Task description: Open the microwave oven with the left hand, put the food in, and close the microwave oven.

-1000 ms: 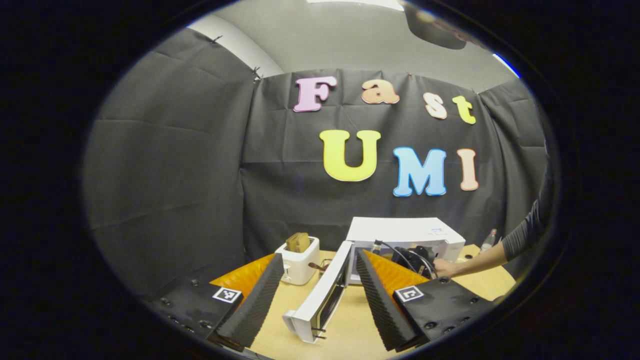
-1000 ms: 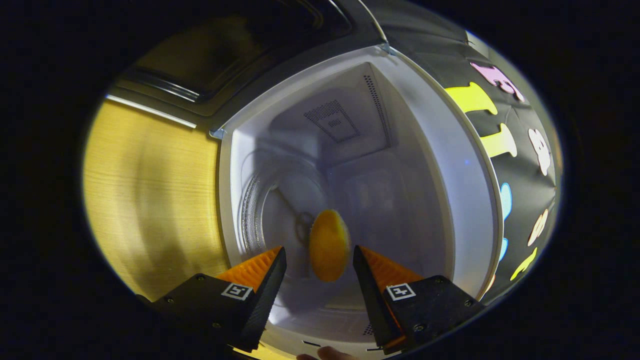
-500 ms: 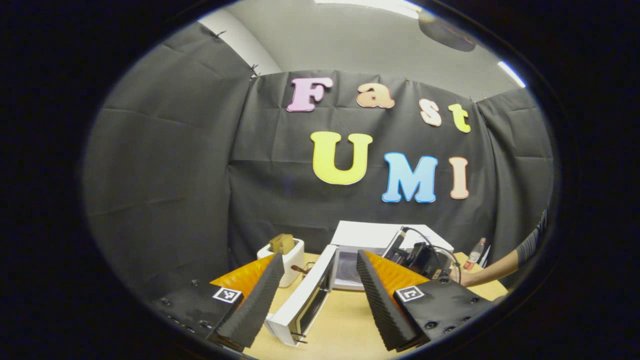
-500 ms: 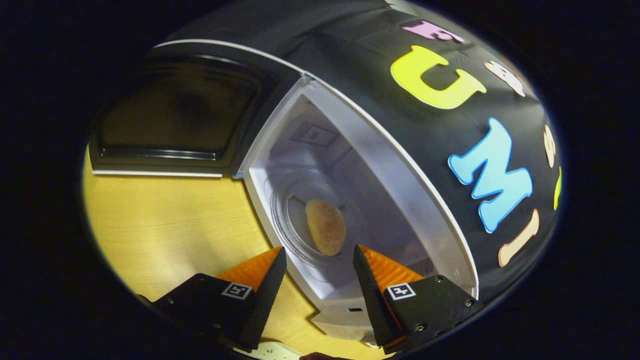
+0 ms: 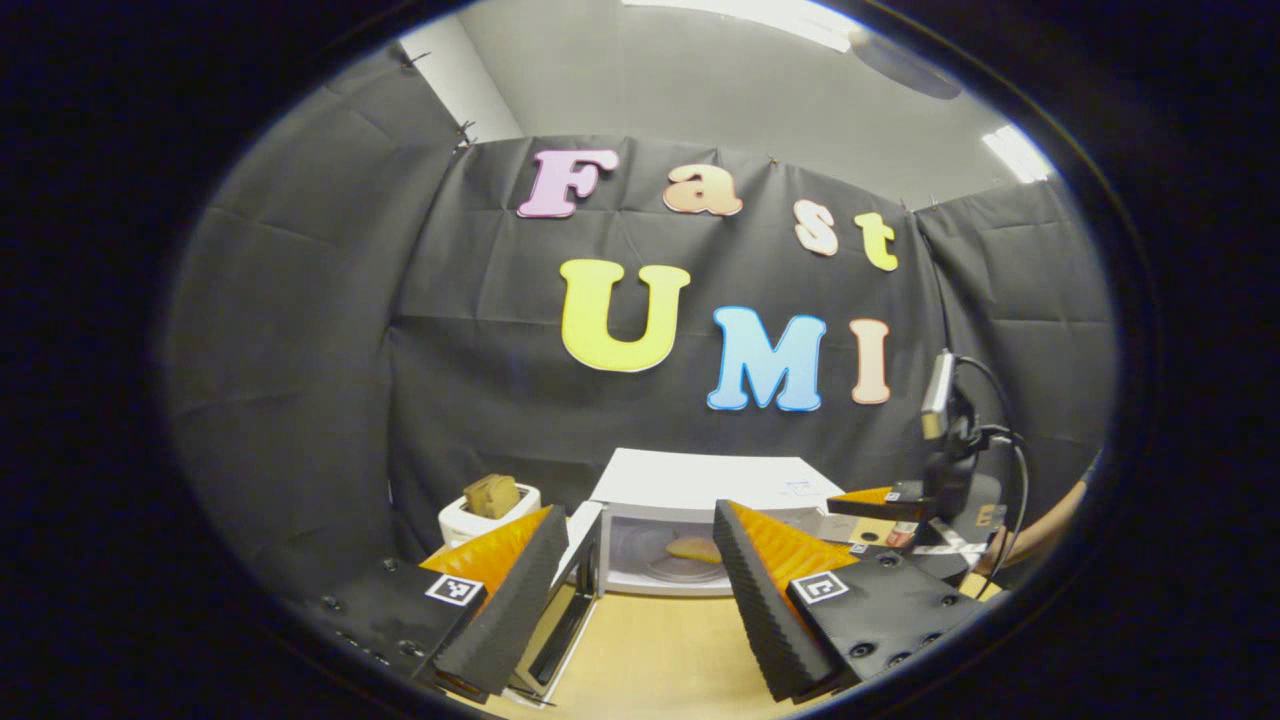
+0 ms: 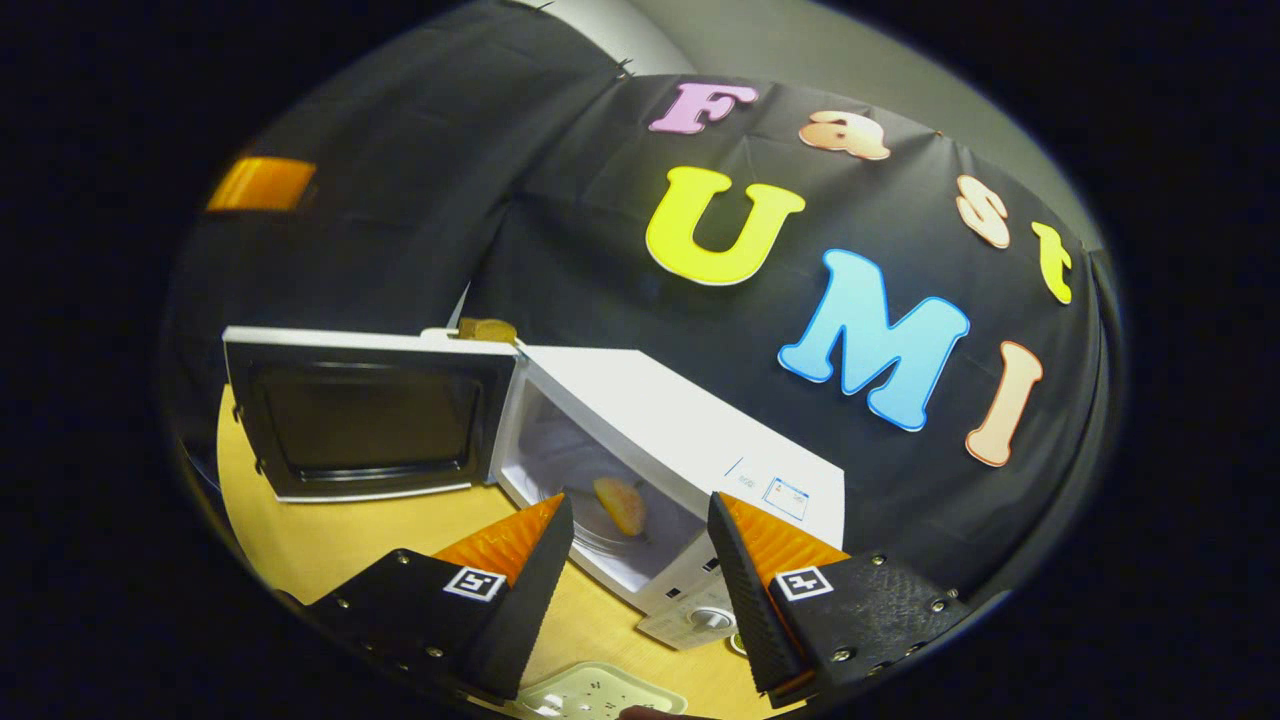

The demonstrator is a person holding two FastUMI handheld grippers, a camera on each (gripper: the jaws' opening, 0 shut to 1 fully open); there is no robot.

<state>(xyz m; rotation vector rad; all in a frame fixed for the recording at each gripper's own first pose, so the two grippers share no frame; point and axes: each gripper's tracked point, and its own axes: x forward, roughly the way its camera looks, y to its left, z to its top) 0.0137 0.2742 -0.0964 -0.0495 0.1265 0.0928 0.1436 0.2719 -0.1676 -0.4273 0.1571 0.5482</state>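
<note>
Standing beside open microwave [image 5: 700, 478]: toaster [image 5: 478, 512]; food [image 6: 621, 505] inside; table [image 5: 650, 655] below.

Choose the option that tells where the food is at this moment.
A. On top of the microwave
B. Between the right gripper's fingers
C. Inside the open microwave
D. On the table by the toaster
C: the food lies inside the microwave, whose door stands open, apart from the open right gripper.
</note>
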